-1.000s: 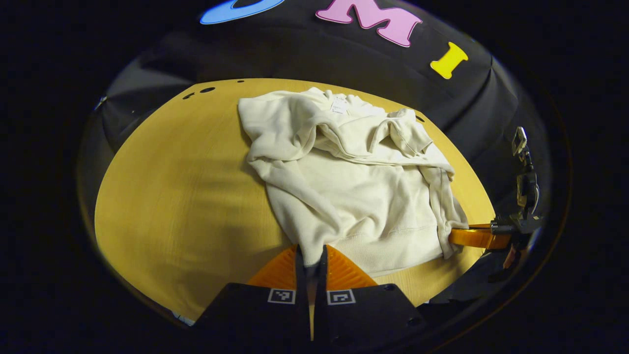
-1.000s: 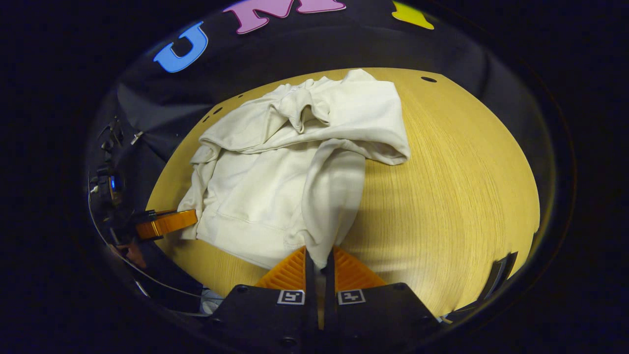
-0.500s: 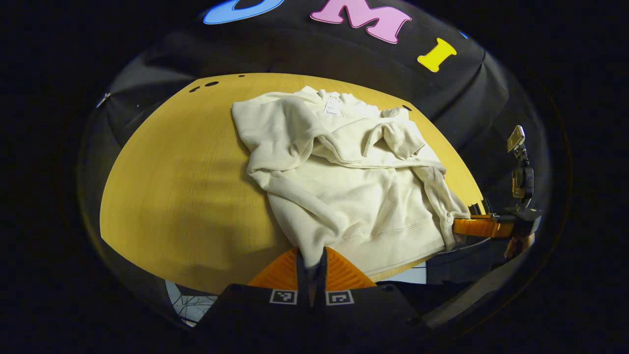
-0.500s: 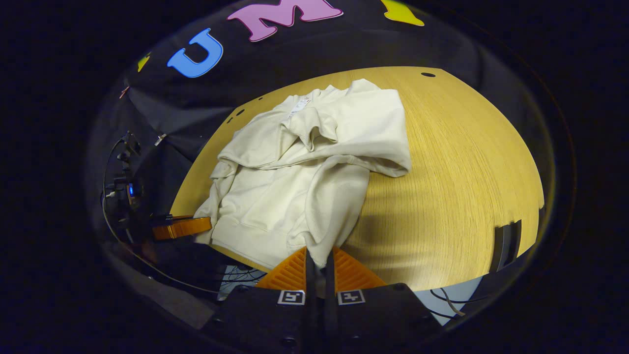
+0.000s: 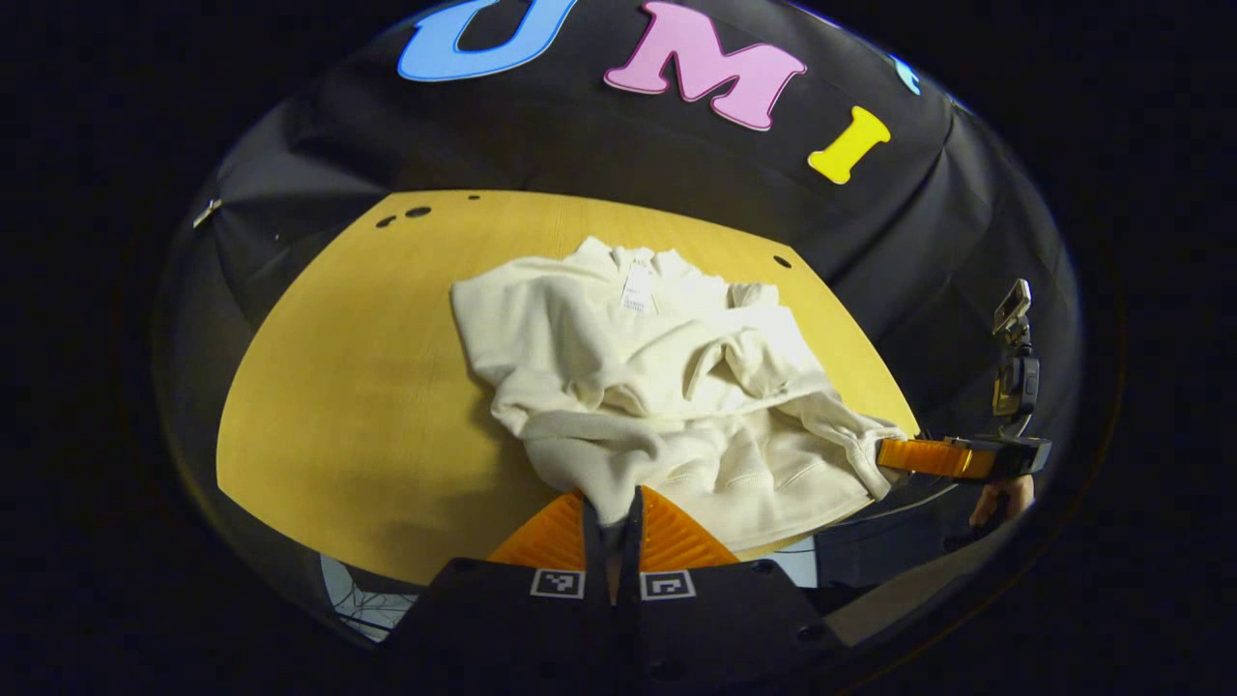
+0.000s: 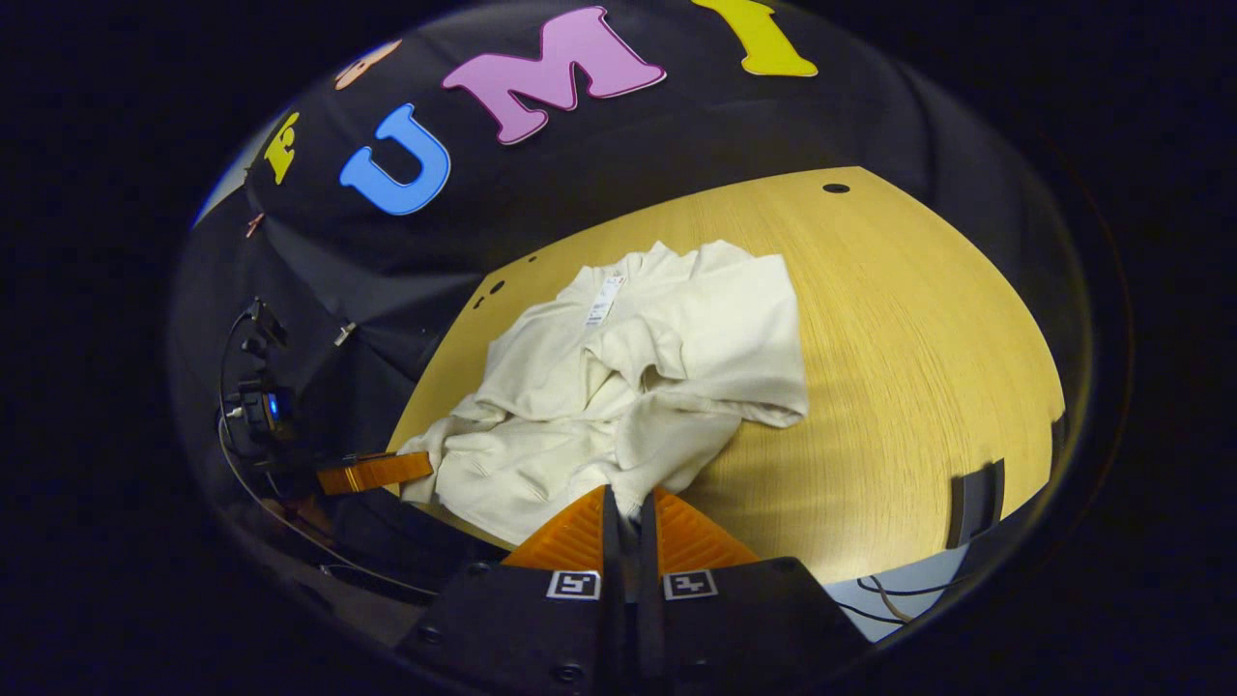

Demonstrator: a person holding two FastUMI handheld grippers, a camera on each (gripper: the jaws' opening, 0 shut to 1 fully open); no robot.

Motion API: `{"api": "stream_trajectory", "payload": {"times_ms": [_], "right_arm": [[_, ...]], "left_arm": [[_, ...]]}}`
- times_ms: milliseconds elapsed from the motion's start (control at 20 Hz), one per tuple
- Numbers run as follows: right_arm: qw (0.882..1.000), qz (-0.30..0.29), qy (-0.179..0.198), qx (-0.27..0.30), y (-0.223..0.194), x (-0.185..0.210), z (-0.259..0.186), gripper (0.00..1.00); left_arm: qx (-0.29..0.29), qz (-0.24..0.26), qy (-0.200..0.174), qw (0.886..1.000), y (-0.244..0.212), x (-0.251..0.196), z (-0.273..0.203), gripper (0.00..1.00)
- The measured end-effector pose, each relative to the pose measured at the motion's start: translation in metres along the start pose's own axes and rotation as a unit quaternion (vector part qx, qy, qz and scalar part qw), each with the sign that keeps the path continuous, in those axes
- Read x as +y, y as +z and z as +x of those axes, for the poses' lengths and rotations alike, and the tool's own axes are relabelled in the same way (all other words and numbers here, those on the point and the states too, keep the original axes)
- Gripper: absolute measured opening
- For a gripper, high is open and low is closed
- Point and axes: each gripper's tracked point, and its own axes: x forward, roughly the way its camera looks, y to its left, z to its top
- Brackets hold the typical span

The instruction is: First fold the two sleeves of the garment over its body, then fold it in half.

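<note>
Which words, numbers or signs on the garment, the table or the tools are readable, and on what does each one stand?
At the neck of the garment, a white tag: printed, but too small to read.
On the left tool and the right tool, square black-and-white markers: patterns only, no words.
No text here is readable.

Dim booth, overhead light probably; sharp centre, fisheye-warped dark edges.
</note>
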Motion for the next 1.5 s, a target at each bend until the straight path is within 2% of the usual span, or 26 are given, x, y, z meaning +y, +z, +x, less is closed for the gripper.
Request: {"api": "stream_trajectory", "payload": {"times_ms": [350, 700, 1000, 1300, 1500], "right_arm": [[0.997, 0.009, 0.006, -0.076, 0.080, 0.007, 0.025, 0.08], [0.991, 0.042, -0.006, -0.123, 0.140, -0.007, 0.076, 0.08], [0.992, 0.042, -0.032, -0.119, 0.161, -0.031, 0.126, 0.08], [0.994, 0.045, -0.072, -0.073, 0.149, -0.061, 0.178, 0.08], [0.994, 0.060, -0.081, -0.050, 0.141, -0.070, 0.199, 0.12]], "left_arm": [[-0.068, 0.009, 0.017, 0.997, 0.071, 0.002, 0.021, 0.07], [-0.101, -0.022, 0.057, 0.993, 0.122, 0.017, 0.062, 0.06], [-0.089, -0.013, 0.090, 0.992, 0.148, 0.031, 0.113, 0.06], [-0.036, -0.035, 0.105, 0.993, 0.142, 0.050, 0.173, 0.08], [-0.023, -0.042, 0.102, 0.994, 0.136, 0.057, 0.193, 0.18]]}}
